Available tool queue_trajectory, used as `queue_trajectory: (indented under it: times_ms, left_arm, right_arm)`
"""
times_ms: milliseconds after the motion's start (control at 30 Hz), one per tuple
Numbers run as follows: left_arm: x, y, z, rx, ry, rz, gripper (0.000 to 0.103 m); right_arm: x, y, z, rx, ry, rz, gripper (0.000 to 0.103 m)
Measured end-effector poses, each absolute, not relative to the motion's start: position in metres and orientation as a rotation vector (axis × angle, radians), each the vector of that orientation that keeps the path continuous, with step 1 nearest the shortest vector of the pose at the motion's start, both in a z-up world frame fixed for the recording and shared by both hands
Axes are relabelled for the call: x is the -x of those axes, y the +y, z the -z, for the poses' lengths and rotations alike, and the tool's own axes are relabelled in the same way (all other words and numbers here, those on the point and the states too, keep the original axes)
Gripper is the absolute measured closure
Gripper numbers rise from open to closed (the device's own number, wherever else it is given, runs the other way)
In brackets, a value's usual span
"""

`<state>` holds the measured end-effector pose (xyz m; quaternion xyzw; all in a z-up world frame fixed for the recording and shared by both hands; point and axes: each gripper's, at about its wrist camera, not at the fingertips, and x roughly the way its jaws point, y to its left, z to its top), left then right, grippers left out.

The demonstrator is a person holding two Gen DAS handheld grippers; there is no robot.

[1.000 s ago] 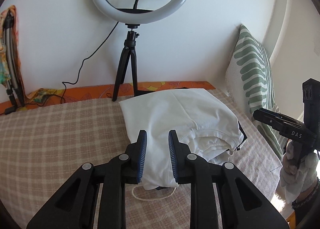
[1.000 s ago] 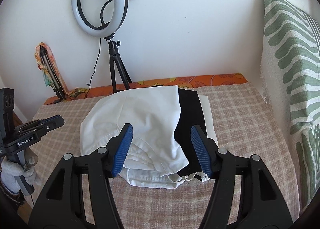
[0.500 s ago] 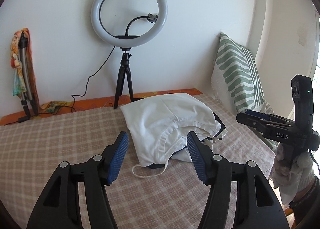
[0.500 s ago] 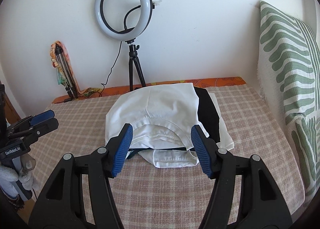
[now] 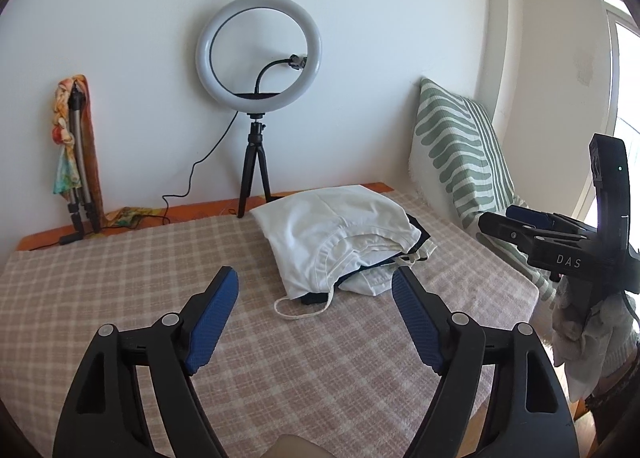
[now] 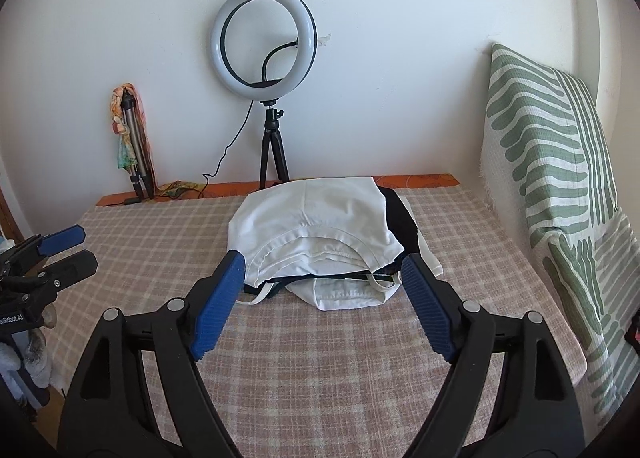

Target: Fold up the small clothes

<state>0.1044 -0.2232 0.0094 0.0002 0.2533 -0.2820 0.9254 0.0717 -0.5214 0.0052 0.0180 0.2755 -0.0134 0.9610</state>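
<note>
Two grippers hanging over the checked blanket (image 6: pixel 320 378), both empty. Left gripper (image 5: pixel 314 284): jaws opening, blue pads (image 5: pixel 212 322) wide apart, nothing btwn them, only bare blanket under. Right gripper (image 6: pixel 322 270): jaws opening too, pads (image 6: pixel 218 302) apart, nothing clamped; near edge of the clothes pile (image 6: pixel 320 234) is showing thru the gap but pads aren't touching it.

Pile is sitting toward the far side of the blanket, roughly mid, just in front of the ring light (image 6: pixel 265 48) on its black tripod (image 6: pixel 273 154). White garment (image 5: pixel 332 230) is lying folded on top w/ elastic waistband facing near. Black piece (image 6: pixel 400 214) is poking out on the right underneath, another white layer under that at the near-right. White drawstring loop (image 5: pixel 300 306) is trailing off the near-left corner onto the blanket.

Green-striped cushion (image 6: pixel 556 186) is leaning at the right edge. Folded tripod w/ colourful cloth (image 6: pixel 130 138) is standing far left against the wall. Cable (image 5: pixel 196 178) is running down from the light to the orange strip (image 6: pixel 412 180) at the far edge. Gloved hand (image 5: pixel 580 322) is gripping the right gripper's handle in left view.
</note>
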Motion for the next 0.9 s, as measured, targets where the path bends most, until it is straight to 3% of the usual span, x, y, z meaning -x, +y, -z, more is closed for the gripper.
queue_trajectory:
  times_ms: [133,267,600,733,900]
  left_arm:
    - [-0.087,-0.219,-0.011,-0.039,0.505,0.575,0.021]
    - [-0.071,-0.215,-0.013,-0.057,0.474,0.569,0.019]
    - [-0.06,-0.205,-0.017,-0.048,0.449,0.547,0.005]
    - [-0.057,-0.204,-0.016,-0.045,0.449,0.531,0.005]
    - [-0.058,-0.204,-0.013,-0.048,0.477,0.499,0.002]
  right_arm:
    - [-0.056,-0.512,-0.007,-0.025,0.55,0.046,0.018]
    - [-0.045,-0.506,-0.009,-0.012,0.534,0.068,0.01]
    - [-0.035,-0.5,-0.012,-0.011,0.516,0.09,0.01]
    - [-0.033,-0.499,-0.012,-0.011,0.515,0.095,0.009]
    - [-0.029,-0.496,-0.014,0.01,0.493,0.115,0.002]
